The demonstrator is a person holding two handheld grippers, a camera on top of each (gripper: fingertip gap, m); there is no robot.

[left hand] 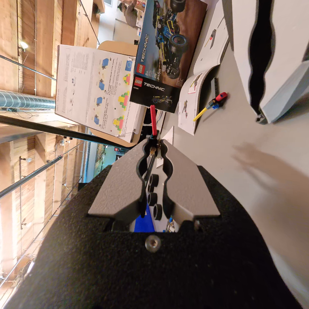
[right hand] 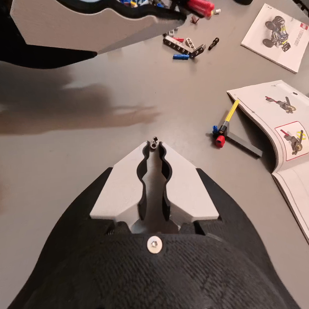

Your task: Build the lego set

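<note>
Lego set half-built: left gripper point(left hand: 154, 142) pinches a red-axle subassembly point(left hand: 153, 119) aloft, right gripper point(right hand: 154, 144) pinches a grey connector point(right hand: 154, 142) over the tabletop point(right hand: 117, 80). Mating step, I'd say; next needs careful alignment.

Flat grey table top point(right hand: 167, 87) everywhere, plain, no pattern, just brownish shadow smears. Pale grey finger shells with wavy black inner pads on both the left gripper point(left hand: 154, 142) and right gripper point(right hand: 154, 144), speckled black bodies behind. Small light grey connector piece point(right hand: 154, 143) with a dark cross hole pinched at the right tips. Bright red axle point(left hand: 153, 119) poking from a black bit at the left tips. Little sub-assembly on the table point(right hand: 222, 132): yellow rod, black collar, blue pin, red cap, dark grey beam. White open instruction booklet point(right hand: 270, 117) with a red-outlined panel. Blue-and-black set box point(left hand: 160, 55), red logo squares. Loose black tyres point(left hand: 154, 195).
</note>
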